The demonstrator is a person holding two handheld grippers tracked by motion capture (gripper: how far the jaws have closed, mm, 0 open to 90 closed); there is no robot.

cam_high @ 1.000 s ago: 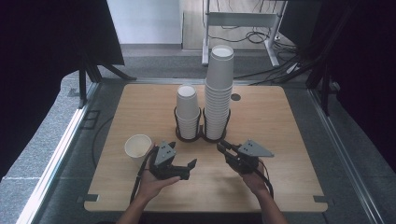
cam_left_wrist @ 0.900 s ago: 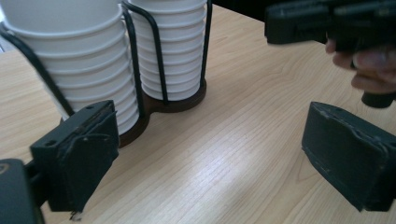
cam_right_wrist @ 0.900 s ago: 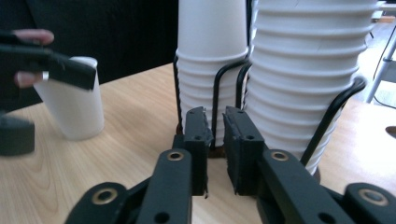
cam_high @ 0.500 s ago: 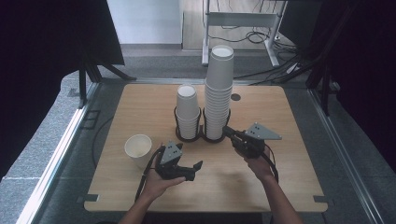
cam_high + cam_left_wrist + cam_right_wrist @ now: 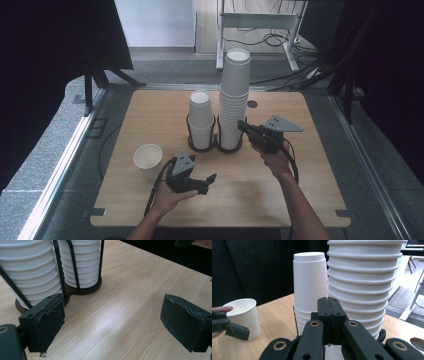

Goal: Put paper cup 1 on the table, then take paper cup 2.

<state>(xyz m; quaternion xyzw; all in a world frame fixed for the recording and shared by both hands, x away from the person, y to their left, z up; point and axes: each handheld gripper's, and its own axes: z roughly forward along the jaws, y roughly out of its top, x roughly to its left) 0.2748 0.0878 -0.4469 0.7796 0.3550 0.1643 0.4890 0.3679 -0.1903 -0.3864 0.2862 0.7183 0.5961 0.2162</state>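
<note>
Now right gripper (image 5: pixel 243 126) raised beside tall cup stack (image 5: pixel 234 100), centre of frame; its fingers just pressed together, nothing between. Stacks kept upright by black wire holder (image 5: pixel 215 146). Left gripper (image 5: pixel 211 179) rested low on tabletop (image 5: pixel 310 165), fingers spread, empty. Single cup (image 5: pixel 148 160) stood apart, lower left, likely for filling.

White paper cups (image 5: pixel 235 100); dark brown wire holder (image 5: pixel 215 145); pale wood-grain table (image 5: pixel 310 165); black tongs (image 5: pixel 329 315).

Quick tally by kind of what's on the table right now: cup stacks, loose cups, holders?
Stacks of white paper cups: 2, a tall stack and a short stack
Loose white paper cup standing upright: 1
Dark two-ring wire cup holder: 1
Total: 4
</note>
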